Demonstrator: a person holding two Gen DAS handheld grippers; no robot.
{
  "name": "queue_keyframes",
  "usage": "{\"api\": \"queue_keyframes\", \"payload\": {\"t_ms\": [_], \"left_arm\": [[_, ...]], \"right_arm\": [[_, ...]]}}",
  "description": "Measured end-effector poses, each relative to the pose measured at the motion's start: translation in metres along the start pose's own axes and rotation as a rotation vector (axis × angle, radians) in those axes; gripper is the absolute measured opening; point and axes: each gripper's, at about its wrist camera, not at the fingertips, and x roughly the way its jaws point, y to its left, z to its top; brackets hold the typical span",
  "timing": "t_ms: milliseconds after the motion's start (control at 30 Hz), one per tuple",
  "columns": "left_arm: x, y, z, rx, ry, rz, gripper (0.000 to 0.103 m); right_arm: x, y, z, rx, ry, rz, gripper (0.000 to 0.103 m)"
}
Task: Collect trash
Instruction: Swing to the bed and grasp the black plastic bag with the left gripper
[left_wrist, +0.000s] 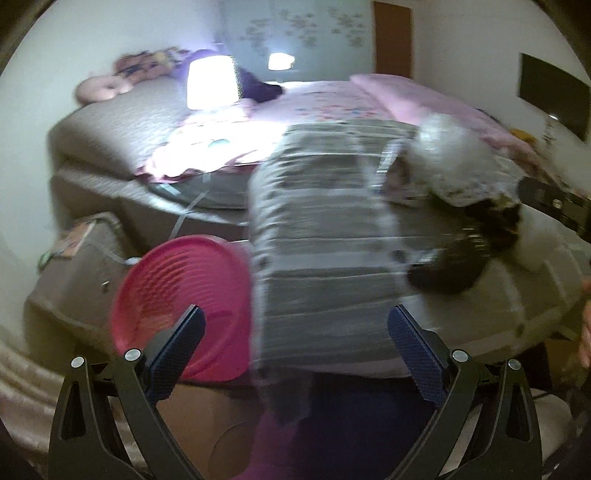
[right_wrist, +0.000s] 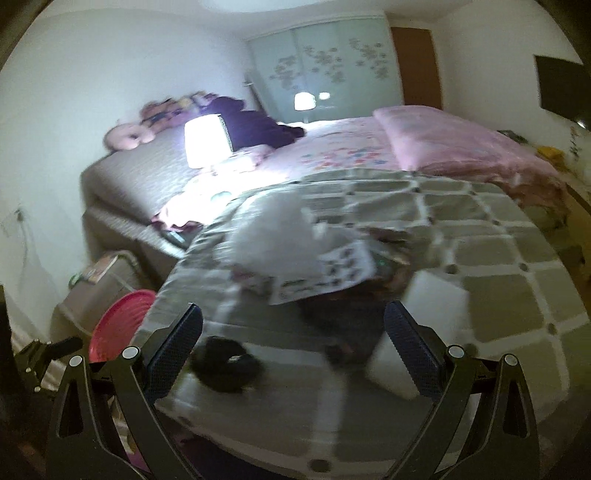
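Here both tools stand with jaws spread wide and nothing between them: the left hand-held gripper (left_wrist: 295, 328) faces the near edge of a bed (left_wrist: 332, 295) covered in a grey checked quilt (right_wrist: 480, 240), and the right hand-held gripper (right_wrist: 293, 326) hangs over the same quilt. The trash lies on it, blurred: a white printed wrapper (right_wrist: 325, 273) over a dark heap (right_wrist: 343, 317), with a separate black lump (right_wrist: 225, 369) nearer the left finger. A pink basket (left_wrist: 177, 295) stands beside the bed, well left of the litter.
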Motion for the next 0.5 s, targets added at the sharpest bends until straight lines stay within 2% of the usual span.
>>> {"api": "queue_keyframes", "payload": {"t_ms": [333, 500], "left_arm": [[0.019, -0.058, 0.024, 0.093, 0.004, -0.168, 0.095], [0.029, -0.082, 0.031, 0.133, -0.002, -0.208, 0.094]], "right_arm": [[-0.014, -0.054, -0.001, 0.095, -0.031, -0.105, 0.096], [-0.02, -0.079, -0.004, 0.143, -0.038, -0.14, 0.096]]}}
